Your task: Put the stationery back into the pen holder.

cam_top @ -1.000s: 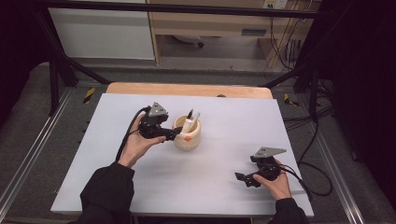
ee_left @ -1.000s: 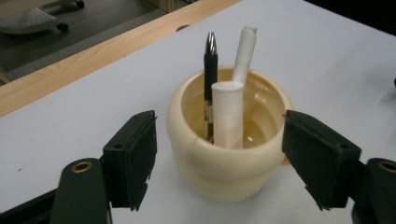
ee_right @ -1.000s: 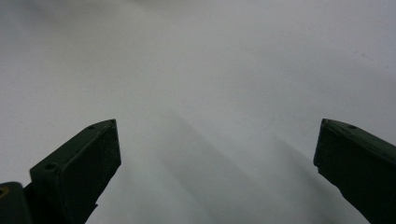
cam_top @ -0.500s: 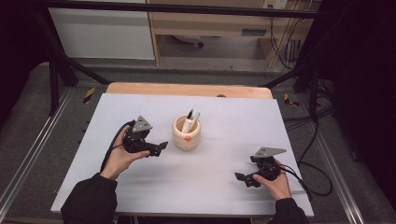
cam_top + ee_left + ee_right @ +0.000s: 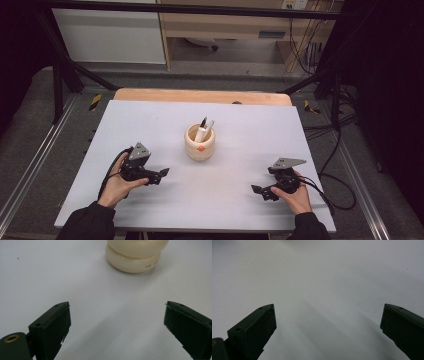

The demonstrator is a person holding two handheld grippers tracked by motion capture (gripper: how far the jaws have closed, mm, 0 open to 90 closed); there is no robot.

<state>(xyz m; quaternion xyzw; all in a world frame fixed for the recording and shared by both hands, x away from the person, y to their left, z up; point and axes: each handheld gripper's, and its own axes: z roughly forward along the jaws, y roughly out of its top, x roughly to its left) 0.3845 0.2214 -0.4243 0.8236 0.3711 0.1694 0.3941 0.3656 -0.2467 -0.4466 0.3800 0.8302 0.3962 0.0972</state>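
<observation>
A cream wooden cup point(image 5: 200, 145) with an orange dot stands at the middle of the white table point(image 5: 240, 120); a black pen and a white marker point(image 5: 205, 127) stick up out of it. My left gripper point(image 5: 161, 174) rests low at the near left, well apart from the cup and pointing right. Its jaws have just been opening and stand open with nothing between them. Ahead of the left gripper point(image 5: 116, 327) I see the cup's base point(image 5: 135, 257). My right gripper point(image 5: 260, 192) sits at the near right, open over bare table, as the right gripper point(image 5: 328, 332) view confirms.
The wooden far edge of the table point(image 5: 200, 95) shows beyond the white sheet. Cables point(image 5: 325, 150) hang off the right side, and dark frame legs point(image 5: 57, 85) stand at the left. The floor lies beyond.
My left hand has drawn back from beside the cup, moving toward the near left and lower. The right hand has stayed put.
</observation>
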